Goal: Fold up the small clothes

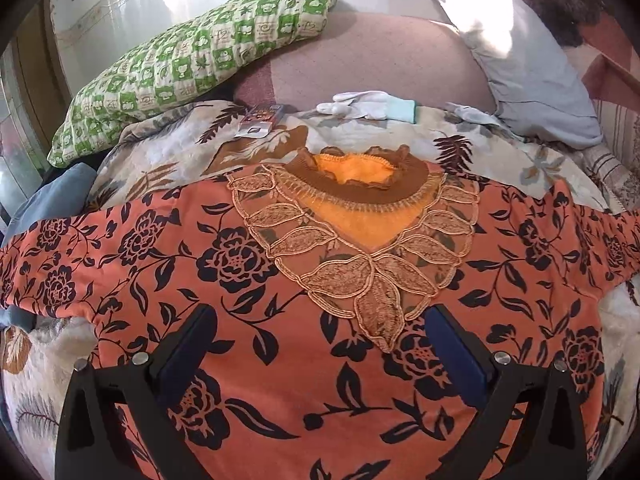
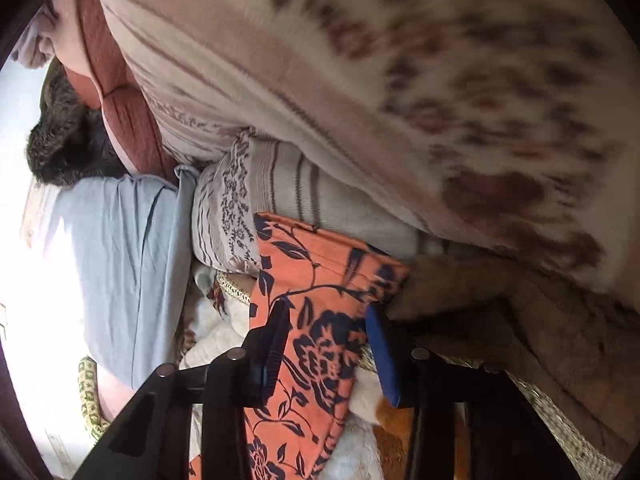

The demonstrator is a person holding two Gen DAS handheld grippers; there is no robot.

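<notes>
One floral blouse [image 1: 160, 264] spread flat, left tongs [image 1: 320, 316] agape, right tongs [image 2: 328, 312] straddling sleeve [image 2: 308, 320]

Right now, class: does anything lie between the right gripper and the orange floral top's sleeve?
Nothing visible does. The right gripper is open and already straddles the sleeve of the orange floral top, with the cloth running between its fingers.

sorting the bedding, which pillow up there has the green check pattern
The left pillow, lying tilted behind the orange top: green-and-cream squares with small pictures. The right pillow is plain pale blue.
</notes>
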